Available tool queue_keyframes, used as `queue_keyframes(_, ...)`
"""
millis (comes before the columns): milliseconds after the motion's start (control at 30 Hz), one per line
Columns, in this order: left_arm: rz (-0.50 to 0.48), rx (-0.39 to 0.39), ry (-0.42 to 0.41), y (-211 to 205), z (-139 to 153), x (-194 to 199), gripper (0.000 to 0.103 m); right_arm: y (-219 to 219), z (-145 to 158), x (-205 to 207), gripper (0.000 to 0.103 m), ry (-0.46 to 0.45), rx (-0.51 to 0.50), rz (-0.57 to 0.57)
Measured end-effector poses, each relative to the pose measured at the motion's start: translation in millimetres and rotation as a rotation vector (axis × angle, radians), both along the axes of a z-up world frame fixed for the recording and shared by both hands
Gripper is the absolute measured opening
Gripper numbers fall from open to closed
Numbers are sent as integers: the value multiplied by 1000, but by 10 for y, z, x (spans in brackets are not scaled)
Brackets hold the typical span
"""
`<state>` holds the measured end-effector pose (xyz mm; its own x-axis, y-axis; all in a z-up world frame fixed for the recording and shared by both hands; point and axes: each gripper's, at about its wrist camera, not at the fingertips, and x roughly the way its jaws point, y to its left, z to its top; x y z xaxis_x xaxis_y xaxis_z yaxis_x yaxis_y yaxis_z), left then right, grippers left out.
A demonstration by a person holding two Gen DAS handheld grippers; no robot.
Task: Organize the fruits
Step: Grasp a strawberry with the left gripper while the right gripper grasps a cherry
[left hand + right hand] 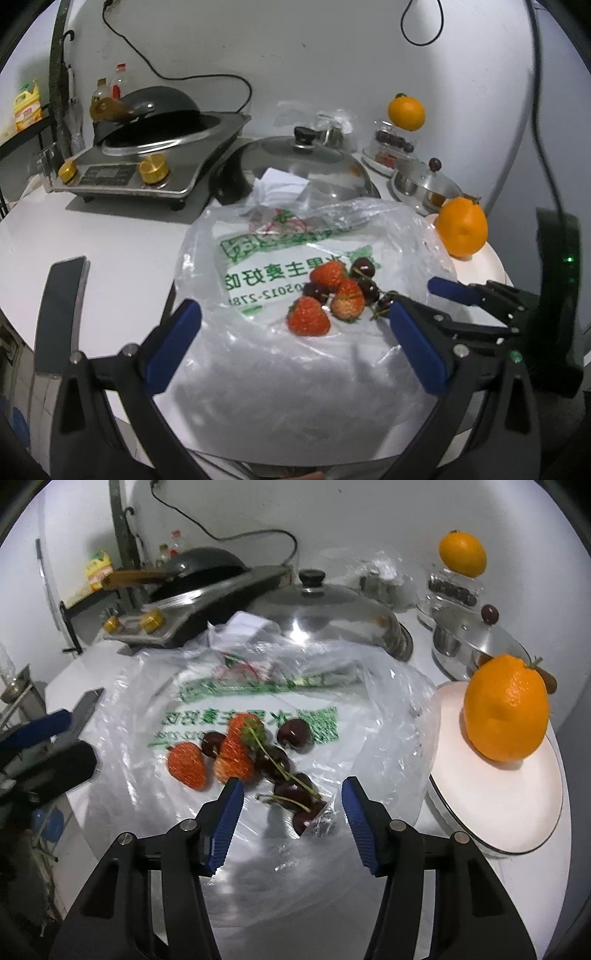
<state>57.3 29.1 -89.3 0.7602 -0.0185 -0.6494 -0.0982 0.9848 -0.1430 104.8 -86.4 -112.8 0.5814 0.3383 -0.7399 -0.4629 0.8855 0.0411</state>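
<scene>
bracketing a cherry [308,818] on the plastic bag [388,709], the right gripper [291,794] is half open, holding nothing; left gripper [295,314] wide, empty; close gently, avoiding plastic.

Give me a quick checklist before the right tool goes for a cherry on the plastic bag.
1. Right tool jaws apart around cherry: ok, pads not touching it.
2. Cherry partly under a fold of the plastic bag: not ok, film may get pinched.
3. Stems tangled with neighbouring cherries: cannot tell.
4. Strawberries outside the jaws: ok.
5. White plate has bare space beside the orange: ok.
6. Left tool open, holding nothing: ok.
</scene>
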Motion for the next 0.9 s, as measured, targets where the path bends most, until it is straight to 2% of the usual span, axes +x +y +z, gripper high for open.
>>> queue_keyframes(200, -9, 2, 5, -24, -6, 72, 103, 88, -15, -3, 59, 6, 7, 62)
queue_keyframes(533, -24, 19, 41, -76, -164, 194, 103, -70, -246, 88, 59, 60, -29, 4)
queue_keyframes(667, -40, 60, 53, -106, -258, 297, 103, -87, -298, 118, 48, 66, -41, -2)
queue_keyframes(900, -67, 117, 81, -63, -410, 460, 102, -73, -353, 125, 41, 70, -53, 13)
